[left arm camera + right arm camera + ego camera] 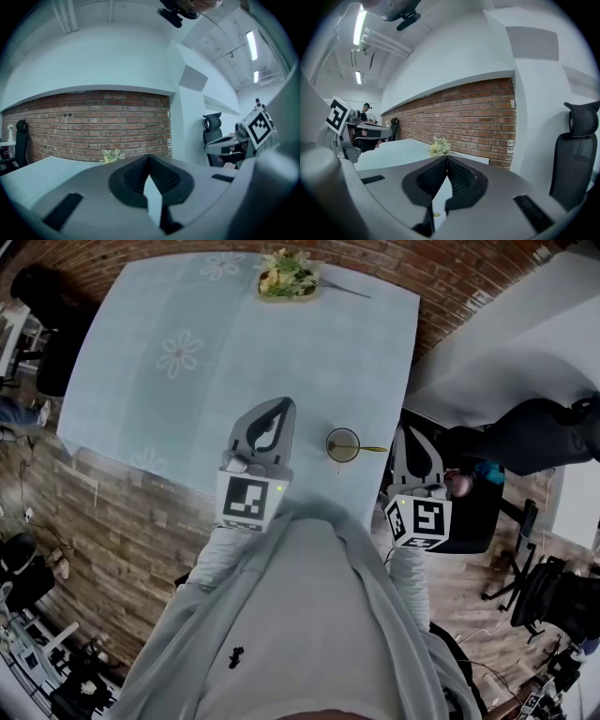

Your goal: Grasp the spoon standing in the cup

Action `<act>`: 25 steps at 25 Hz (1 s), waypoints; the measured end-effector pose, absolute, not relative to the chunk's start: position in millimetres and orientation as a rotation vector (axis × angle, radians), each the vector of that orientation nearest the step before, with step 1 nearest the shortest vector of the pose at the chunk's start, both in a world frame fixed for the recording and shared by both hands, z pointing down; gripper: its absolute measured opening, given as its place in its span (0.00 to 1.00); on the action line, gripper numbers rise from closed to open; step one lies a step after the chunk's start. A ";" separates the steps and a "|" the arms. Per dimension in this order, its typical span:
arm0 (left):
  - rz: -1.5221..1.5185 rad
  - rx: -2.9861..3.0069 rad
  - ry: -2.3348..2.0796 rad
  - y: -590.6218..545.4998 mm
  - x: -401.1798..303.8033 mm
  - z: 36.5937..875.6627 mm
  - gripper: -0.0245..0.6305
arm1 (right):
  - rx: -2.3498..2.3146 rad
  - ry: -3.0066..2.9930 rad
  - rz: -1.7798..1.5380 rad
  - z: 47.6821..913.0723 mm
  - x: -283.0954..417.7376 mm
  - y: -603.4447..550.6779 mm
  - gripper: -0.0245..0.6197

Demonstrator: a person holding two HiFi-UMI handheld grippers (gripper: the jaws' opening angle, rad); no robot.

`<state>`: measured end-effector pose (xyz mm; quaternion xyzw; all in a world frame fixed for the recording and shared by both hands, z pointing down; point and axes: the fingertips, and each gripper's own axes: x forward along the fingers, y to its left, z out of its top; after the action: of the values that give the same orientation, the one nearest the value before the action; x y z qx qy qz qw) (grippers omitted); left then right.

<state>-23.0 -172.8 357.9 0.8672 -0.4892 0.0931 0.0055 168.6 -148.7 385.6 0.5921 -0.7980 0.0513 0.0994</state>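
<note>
Pale-blue tablecloth fills the head view, with the cup close to its near edge and the gold spoon leaning out to the right, toward the right gripper. The left gripper lies over the cloth on the cup's left; neither gripper touches cup or spoon. Left gripper view: jaws pressed together at the tips with nothing between them, cup and spoon out of frame, and a bowl of greenery far off by the brick wall. Right gripper view: jaws likewise closed and empty, cup not seen. The grasp appears not yet begun. The right gripper should spread first, tip down toward the spoon, straddle it above the cup and close gently, lest the cup tip off the edge.
</note>
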 end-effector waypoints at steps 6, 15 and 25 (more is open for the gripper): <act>0.275 2.708 -1.509 -173.8 -24.1 360.5 0.07 | 1.749 -2.345 0.153 388.5 165.3 -147.6 0.06; 0.287 2.721 -1.478 -173.2 -22.0 365.8 0.06 | 1.719 -2.364 0.281 408.0 164.3 -139.6 0.07; 0.302 2.738 -1.443 -168.9 -19.0 370.9 0.06 | 1.673 -2.359 0.393 434.9 159.8 -128.8 0.35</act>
<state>-19.0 -168.9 370.9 0.8804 -0.4640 0.0970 0.0162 159.8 -128.8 434.9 0.5697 -0.8032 0.1339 0.1113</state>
